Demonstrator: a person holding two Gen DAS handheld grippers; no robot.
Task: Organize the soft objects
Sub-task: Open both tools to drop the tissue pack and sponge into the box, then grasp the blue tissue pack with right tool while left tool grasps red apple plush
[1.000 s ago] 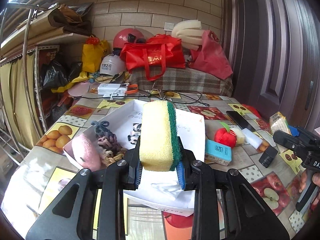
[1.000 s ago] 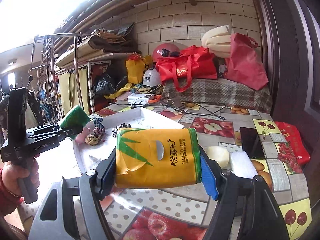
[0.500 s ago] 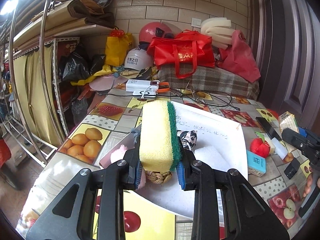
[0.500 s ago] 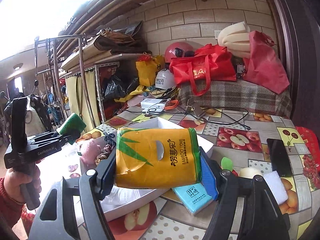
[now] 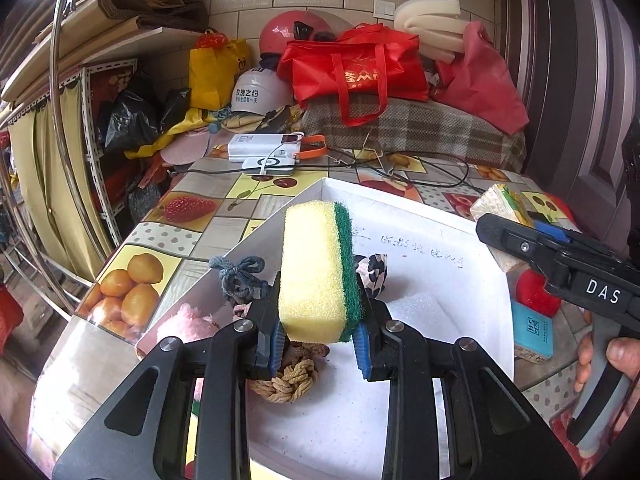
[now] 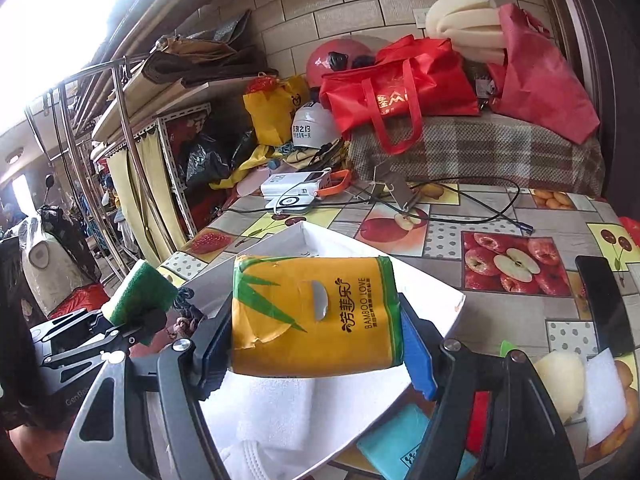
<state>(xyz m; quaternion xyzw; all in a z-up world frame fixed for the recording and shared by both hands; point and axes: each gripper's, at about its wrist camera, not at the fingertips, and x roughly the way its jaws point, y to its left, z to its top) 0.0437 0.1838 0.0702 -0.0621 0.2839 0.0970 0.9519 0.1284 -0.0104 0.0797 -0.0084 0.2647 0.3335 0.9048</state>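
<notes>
Hair ties (image 5: pixel 294 376) in box (image 5: pixel 472 240); phone (image 6: pixel 606 304) to its right.

Fruit-print tablecloth (image 5: pixel 192 216) covers the table. At the far edge: white power bank (image 5: pixel 264 148) with orange strap, black cable (image 6: pixel 472 216) looping beside it. Behind those: plaid bundle (image 6: pixel 480 152), red tote bag (image 5: pixel 352 68) on top, pink helmet (image 5: pixel 288 32), white helmet (image 5: pixel 256 92). Black phone (image 6: pixel 604 304) lies right.

The left gripper (image 5: pixel 320 338) clamps a yellow-and-green sponge (image 5: pixel 320 270) upright above a white box (image 5: pixel 472 240). Hair ties (image 5: pixel 290 380) lie inside; the right gripper (image 5: pixel 560 264) reaches in alongside.
</notes>
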